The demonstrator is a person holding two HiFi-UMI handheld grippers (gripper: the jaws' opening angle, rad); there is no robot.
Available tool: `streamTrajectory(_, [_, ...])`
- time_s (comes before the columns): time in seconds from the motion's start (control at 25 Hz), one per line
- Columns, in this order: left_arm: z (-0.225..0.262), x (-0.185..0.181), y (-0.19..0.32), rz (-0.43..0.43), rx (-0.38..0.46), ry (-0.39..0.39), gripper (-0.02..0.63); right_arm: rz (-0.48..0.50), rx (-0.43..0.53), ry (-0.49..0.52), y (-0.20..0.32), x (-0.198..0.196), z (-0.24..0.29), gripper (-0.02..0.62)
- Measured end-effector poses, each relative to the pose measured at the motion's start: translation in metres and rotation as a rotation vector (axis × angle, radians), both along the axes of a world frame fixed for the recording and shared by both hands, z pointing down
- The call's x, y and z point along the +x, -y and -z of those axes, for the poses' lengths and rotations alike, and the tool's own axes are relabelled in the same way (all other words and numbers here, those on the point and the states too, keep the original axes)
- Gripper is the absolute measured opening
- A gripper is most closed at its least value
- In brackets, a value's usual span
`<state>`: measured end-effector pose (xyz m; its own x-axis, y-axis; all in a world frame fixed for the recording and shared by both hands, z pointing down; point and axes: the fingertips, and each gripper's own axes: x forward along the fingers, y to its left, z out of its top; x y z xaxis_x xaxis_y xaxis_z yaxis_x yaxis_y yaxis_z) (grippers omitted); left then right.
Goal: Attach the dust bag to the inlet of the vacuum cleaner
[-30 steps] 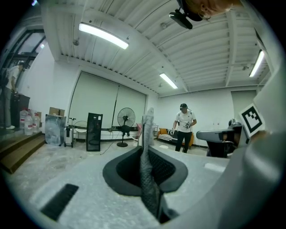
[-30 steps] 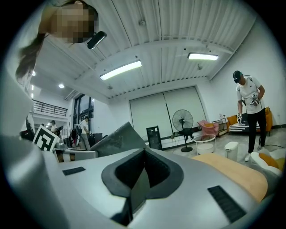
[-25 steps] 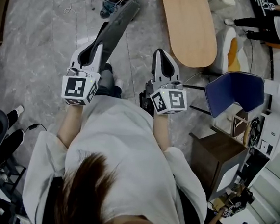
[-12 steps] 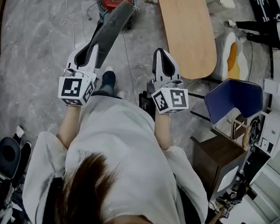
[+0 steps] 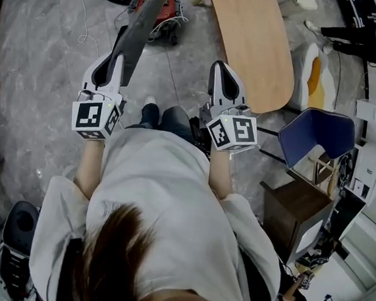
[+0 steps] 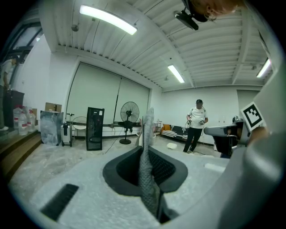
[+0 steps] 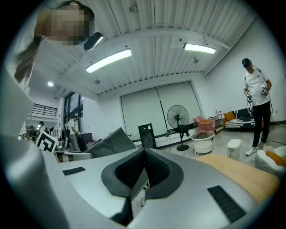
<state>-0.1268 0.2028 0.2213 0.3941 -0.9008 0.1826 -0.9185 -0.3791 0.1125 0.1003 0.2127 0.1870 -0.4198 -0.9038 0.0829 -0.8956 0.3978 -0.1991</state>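
Head view looks down on me. I hold my left tongs and my right tongs out in front of me, side by side and apart.

My left tongs are clamped on one end of the grey bag. The bag sticks out long and flat past the tips, up in the air over the floor. Its far end points at the red vacuum, which sits on the floor well ahead of me. From up here the end of the bag lies over the vacuum, but I cannot tell if they touch.

My right tongs are pressed together with nothing in them. They point along the edge of a long wooden table. A blue chair stands to my right.

In the left gripper view the bag stands on its thin edge between the two pads, pinched tight. A person in a white top stands far off across the room. In the right gripper view the pads meet, and the bag shows off to the left.
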Motion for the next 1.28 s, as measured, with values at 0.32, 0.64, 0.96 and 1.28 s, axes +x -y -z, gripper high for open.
streamTrajectory(0.32, [-0.007,-0.002,0.031,0.040,-0.040,-0.009,0.038,0.022,-0.028,-0.001,0.039,0.003,-0.002,0.002])
streamTrajectory(0.64, [-0.013,0.014,0.090,0.076,-0.046,0.012,0.038,0.066,-0.055,0.012,0.116,0.020,-0.015,0.002])
streamTrajectory(0.96, [-0.009,0.048,0.153,0.113,-0.034,0.028,0.038,0.137,-0.053,0.000,0.200,0.048,-0.015,0.002])
streamTrajectory(1.28, [-0.011,0.066,0.183,0.168,-0.038,0.023,0.038,0.163,-0.053,-0.002,0.237,0.071,-0.018,0.002])
